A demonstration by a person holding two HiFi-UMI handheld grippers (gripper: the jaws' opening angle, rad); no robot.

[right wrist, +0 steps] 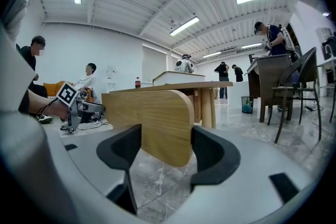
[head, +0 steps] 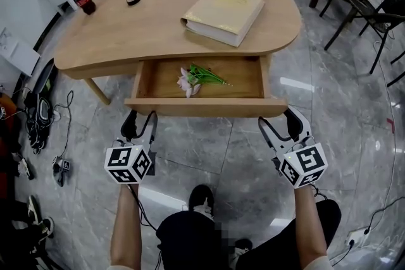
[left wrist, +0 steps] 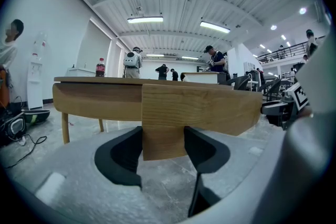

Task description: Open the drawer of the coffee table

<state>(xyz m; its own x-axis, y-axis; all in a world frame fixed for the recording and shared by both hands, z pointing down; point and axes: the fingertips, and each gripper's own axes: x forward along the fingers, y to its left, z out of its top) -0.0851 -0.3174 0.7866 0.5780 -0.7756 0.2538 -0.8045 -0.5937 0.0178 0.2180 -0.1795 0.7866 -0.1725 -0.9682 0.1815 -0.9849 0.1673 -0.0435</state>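
Drawer (head: 202,107) stood pulled out at the near edge of the coffee table (head: 120,35), my left gripper (head: 140,119) clamped on the front panel's left end, my right gripper (head: 278,119) clamped on its right end, flowers (head: 197,78) lay inside, book (head: 224,11) on top.

Three views, all sharing drawer front (head: 202,107)

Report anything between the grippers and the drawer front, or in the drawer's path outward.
Nothing visible. The left gripper and the right gripper each clamp the drawer front; only floor lies beneath its outward path.
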